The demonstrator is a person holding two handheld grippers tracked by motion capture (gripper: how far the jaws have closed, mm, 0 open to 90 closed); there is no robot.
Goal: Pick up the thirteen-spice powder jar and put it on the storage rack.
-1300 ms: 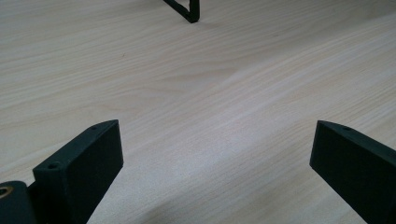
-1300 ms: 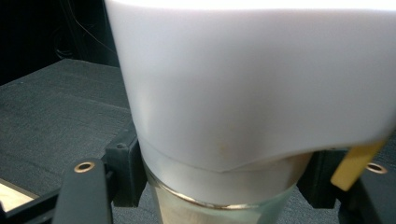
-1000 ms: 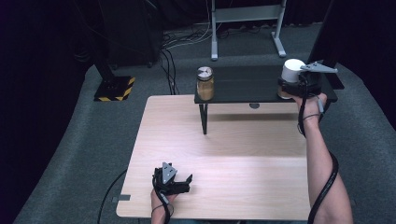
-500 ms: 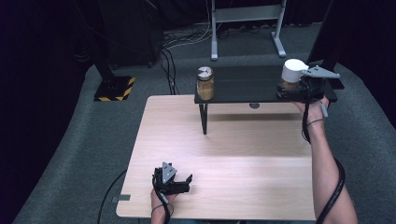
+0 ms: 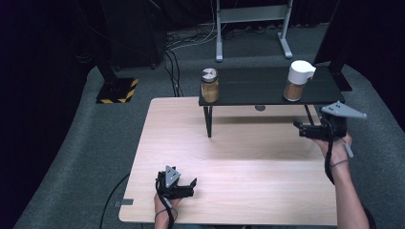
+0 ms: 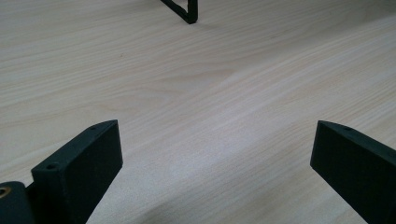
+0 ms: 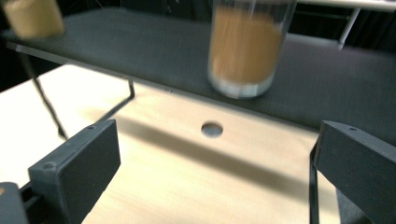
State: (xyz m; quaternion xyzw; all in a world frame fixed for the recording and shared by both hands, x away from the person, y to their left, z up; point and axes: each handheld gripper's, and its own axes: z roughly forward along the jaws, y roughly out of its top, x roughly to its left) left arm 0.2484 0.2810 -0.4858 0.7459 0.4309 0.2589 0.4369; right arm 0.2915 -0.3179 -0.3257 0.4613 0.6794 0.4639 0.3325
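Note:
A glass jar of brown powder with a white lid (image 5: 298, 81) stands at the right end of the black shelf (image 5: 258, 90); it looms close and blurred as the jar (image 7: 243, 51) in the right gripper view. A second jar with a silver lid (image 5: 209, 85) stands at the shelf's left end. My right gripper (image 5: 302, 130) hovers below and in front of the shelf, clear of the white-lidded jar. Its jaws have just been opening and stand open (image 7: 217, 158) with nothing between them. My left gripper (image 5: 190, 183) rests open near the table's front edge, its jaws (image 6: 217, 158) empty over bare wood.
The shelf stands on thin black legs (image 6: 184, 11) at the back of the light wooden table (image 5: 248, 157). A round hole (image 7: 212, 129) sits in the tabletop under the shelf. Cables, a metal stand and a yellow-striped base (image 5: 117, 90) lie on the floor behind.
My right gripper has let go of the white-lidded jar and pulled back and down from the shelf toward the person. The jar stays on the shelf. The left gripper has not moved.

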